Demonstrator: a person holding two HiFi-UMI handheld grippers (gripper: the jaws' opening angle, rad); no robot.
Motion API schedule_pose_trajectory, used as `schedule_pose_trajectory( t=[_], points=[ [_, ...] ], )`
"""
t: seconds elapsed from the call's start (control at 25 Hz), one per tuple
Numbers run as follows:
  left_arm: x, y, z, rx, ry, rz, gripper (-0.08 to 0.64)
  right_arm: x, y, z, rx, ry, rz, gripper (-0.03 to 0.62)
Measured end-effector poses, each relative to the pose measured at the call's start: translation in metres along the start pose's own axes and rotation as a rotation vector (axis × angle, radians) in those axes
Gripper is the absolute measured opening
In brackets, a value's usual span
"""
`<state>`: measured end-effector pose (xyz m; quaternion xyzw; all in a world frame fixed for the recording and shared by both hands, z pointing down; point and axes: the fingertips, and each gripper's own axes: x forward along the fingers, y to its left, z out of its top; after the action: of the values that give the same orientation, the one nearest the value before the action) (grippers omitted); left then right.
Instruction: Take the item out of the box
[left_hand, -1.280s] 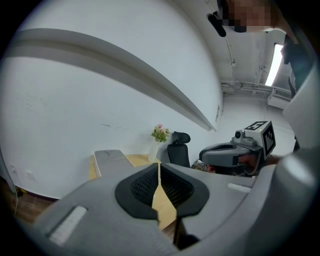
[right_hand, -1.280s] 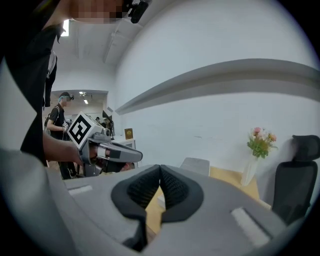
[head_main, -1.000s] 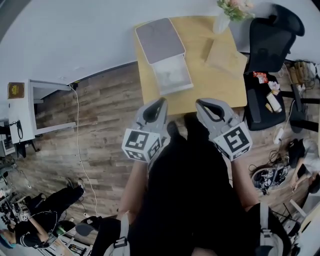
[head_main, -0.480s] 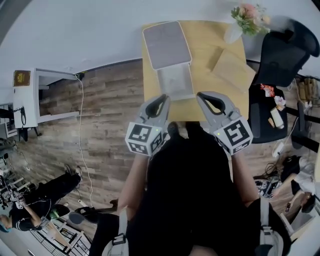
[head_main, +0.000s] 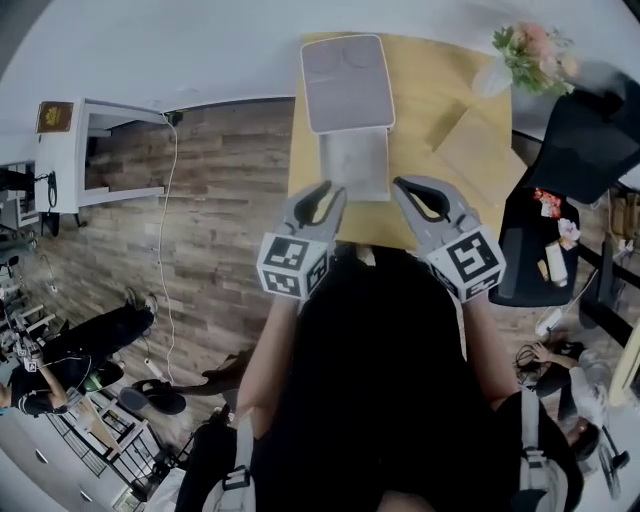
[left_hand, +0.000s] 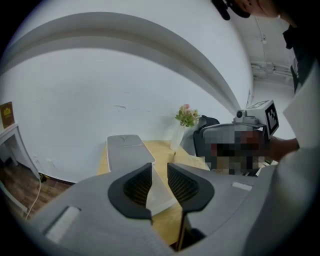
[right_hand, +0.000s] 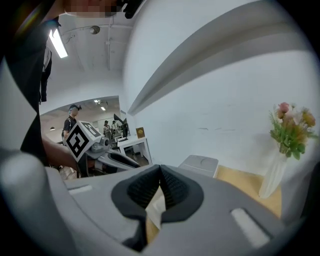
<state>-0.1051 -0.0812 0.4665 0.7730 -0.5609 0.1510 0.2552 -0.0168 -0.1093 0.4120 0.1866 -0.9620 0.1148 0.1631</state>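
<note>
A white box (head_main: 355, 165) stands open on the wooden table (head_main: 425, 90), with its grey lid (head_main: 347, 82) folded back toward the wall. Something pale lies inside; I cannot make it out. My left gripper (head_main: 323, 192) hovers at the table's near edge, just left of the box front. Its jaws are opening, with a narrow gap and nothing between them. In the left gripper view (left_hand: 160, 169) the lid (left_hand: 127, 150) shows beyond the jaws. My right gripper (head_main: 416, 190) is at the near edge right of the box, shut and empty (right_hand: 160, 171).
A vase of flowers (head_main: 530, 50) and a brown envelope (head_main: 480, 150) sit on the table's right part. A black office chair (head_main: 590, 140) stands right of the table. A white cabinet (head_main: 90, 150) stands by the wall at left. Wooden floor lies below.
The view has swung so that the table and box lie closer to both grippers. The left jaws have parted slightly. The right jaws stay shut.
</note>
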Motion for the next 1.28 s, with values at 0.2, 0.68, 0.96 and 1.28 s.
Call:
schedule_pose_trajectory(
  t=[0.2, 0.68, 0.96, 1.28],
  points=[
    [0.017, 0.005, -0.016, 0.018, 0.047, 0.057, 0.106, 0.005, -0.010, -0.010, 0.023, 0.016, 0.053, 0.003],
    [0.057, 0.019, -0.062, 0.108, 0.187, 0.057, 0.174, 0.017, -0.026, -0.031, 0.046, 0.066, 0.057, 0.003],
    [0.080, 0.032, -0.089, 0.131, 0.279, 0.004, 0.198, 0.020, -0.026, -0.032, 0.068, 0.095, 0.003, 0.003],
    [0.099, 0.043, -0.111, 0.167, 0.364, -0.071, 0.215, 0.028, -0.022, -0.033, 0.102, 0.132, -0.064, 0.003]
  ],
)
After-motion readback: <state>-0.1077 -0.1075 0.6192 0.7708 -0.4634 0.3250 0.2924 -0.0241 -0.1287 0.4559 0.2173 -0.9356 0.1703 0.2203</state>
